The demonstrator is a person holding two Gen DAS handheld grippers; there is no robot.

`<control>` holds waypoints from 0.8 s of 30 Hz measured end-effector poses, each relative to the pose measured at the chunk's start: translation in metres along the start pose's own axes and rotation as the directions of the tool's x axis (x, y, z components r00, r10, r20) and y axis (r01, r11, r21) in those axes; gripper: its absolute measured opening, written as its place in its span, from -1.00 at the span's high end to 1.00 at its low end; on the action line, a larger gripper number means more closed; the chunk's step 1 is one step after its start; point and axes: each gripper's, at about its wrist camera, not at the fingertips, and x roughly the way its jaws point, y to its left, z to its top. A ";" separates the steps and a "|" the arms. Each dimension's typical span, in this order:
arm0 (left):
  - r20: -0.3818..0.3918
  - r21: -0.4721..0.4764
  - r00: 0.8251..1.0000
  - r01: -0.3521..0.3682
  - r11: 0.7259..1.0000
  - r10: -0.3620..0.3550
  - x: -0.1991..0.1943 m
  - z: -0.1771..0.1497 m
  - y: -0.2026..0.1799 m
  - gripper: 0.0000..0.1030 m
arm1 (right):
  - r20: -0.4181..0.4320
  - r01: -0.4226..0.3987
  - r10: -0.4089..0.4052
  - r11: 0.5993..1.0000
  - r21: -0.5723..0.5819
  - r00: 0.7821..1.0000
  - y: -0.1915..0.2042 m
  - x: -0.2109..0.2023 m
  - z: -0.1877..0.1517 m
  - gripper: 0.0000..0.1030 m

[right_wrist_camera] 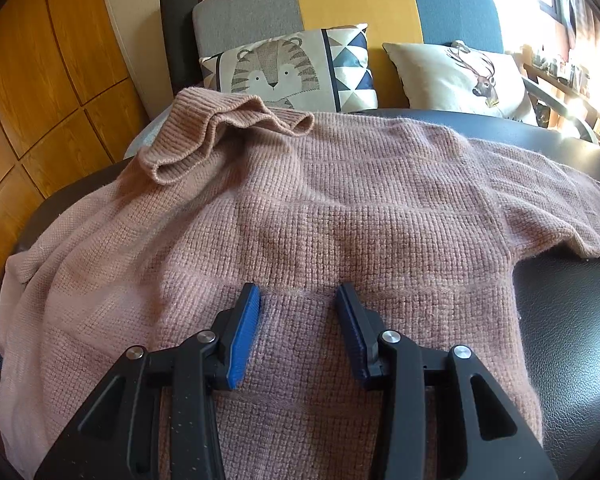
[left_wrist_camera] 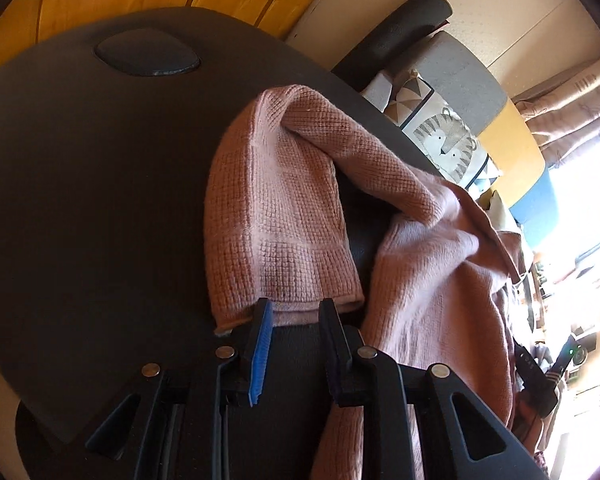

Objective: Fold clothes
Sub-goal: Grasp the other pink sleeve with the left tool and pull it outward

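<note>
At twelve o'clock from my right tool I see a sofa (right_wrist_camera: 348, 0) with grey, yellow and blue back panels. A tiger cushion (right_wrist_camera: 284, 68) leans on it, a deer cushion (right_wrist_camera: 460, 76) at its three o'clock. Wooden panelling (right_wrist_camera: 40, 80) fills nine o'clock. A dark leather table (right_wrist_camera: 572, 320) lies underneath.

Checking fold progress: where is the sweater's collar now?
In the right wrist view the ribbed collar lies bunched at the sweater's far left edge, just in front of the tiger cushion.

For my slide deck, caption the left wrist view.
Left tool grips the pink sweater by its sleeve cuff over the dark table.
</note>
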 end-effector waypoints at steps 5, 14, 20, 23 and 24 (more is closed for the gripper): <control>0.014 -0.058 1.000 0.007 0.998 -0.006 0.007 0.008 0.004 0.54 | 0.000 -0.005 0.005 1.000 0.004 1.000 0.001 -0.001 0.000 0.16; 0.179 0.013 0.977 -0.124 0.992 0.120 -0.026 0.020 -0.003 0.10 | 0.002 -0.011 0.011 1.000 0.011 1.000 0.002 0.000 0.000 0.16; 0.044 -0.016 0.995 -0.086 0.996 0.087 0.003 0.027 0.016 0.08 | 0.003 -0.018 0.018 1.000 0.017 1.000 0.001 0.000 0.000 0.16; 0.066 0.024 0.992 -0.105 0.994 0.104 0.002 0.023 0.012 0.11 | 0.003 -0.018 0.018 1.000 0.018 1.000 0.000 0.001 0.000 0.16; 0.070 0.036 0.991 -0.116 0.993 0.113 0.002 0.022 0.011 0.11 | 0.003 -0.018 0.018 1.000 0.018 1.000 0.000 0.001 0.000 0.16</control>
